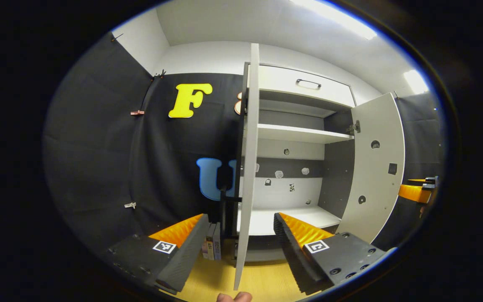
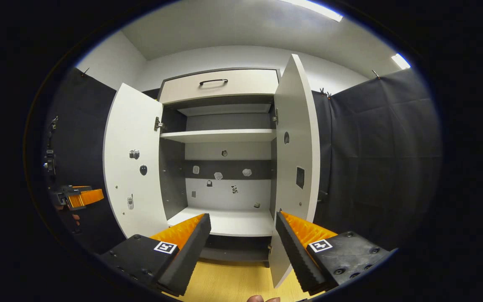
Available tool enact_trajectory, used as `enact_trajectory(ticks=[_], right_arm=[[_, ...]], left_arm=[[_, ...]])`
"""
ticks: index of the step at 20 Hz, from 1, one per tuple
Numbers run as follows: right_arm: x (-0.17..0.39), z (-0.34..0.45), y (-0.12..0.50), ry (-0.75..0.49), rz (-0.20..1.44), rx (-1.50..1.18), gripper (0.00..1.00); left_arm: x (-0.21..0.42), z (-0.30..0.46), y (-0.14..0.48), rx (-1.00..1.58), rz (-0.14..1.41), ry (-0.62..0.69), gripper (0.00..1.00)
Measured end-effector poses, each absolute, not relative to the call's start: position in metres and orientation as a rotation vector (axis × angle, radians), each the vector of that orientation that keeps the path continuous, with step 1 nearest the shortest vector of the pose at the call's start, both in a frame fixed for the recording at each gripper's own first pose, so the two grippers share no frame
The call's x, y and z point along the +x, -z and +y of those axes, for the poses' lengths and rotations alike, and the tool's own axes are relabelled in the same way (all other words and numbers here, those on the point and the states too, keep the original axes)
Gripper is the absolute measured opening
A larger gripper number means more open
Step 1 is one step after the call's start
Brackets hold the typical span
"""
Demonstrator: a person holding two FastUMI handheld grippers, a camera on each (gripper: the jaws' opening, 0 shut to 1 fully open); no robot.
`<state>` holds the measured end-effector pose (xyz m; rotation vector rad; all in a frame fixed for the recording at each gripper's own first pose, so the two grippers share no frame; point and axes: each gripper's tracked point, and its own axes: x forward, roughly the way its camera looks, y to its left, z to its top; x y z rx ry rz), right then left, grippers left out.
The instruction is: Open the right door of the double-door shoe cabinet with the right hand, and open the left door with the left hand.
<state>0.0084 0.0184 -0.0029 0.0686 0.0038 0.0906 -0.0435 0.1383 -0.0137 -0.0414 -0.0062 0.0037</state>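
Against the booth's dark wall, the shoe cabinet (image 2: 224, 167) ahead of both gaping, empty claws, left claw (image 1: 238, 243) and right claw (image 2: 241, 243), has its left door (image 2: 132, 167) and right door (image 2: 298, 167) swung wide, so the task looks finished.

Floor (image 1: 266, 281): light yellow wood-grain, seen in both gripper views below the cabinet. You've got the shoe cabinet (image 2: 218, 86) standing directly on it, base dark. Just beside the cabinet's left side, in the left gripper view, a few thin box-like items (image 1: 212, 247) stand upright on the floor, touching each other; can't tell what they are. Inside, upper shelf (image 2: 220, 135) and bottom shelf (image 2: 229, 224): pale boards, bare surfaces.
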Motion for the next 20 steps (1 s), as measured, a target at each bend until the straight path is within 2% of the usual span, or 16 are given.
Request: enact_trajectory(ticks=[5, 9, 14, 20], right_arm=[[0.006, 0.018, -0.002, -0.108, 0.005, 0.131, 0.98], [0.008, 0.002, 0.005, -0.065, 0.012, 0.124, 0.98], [0.011, -0.014, 0.005, -0.019, 0.017, 0.122, 0.98], [0.005, -0.011, -0.007, -0.038, -0.024, 0.082, 0.98]], left_arm=[[-0.051, 0.103, 0.005, -0.04, -0.034, -0.004, 0.95], [-0.051, 0.065, 0.004, -0.019, -0.038, 0.029, 0.97], [-0.042, 0.031, 0.002, -0.007, -0.037, 0.074, 0.95], [-0.042, 0.013, 0.003, -0.007, -0.037, 0.066, 0.95]])
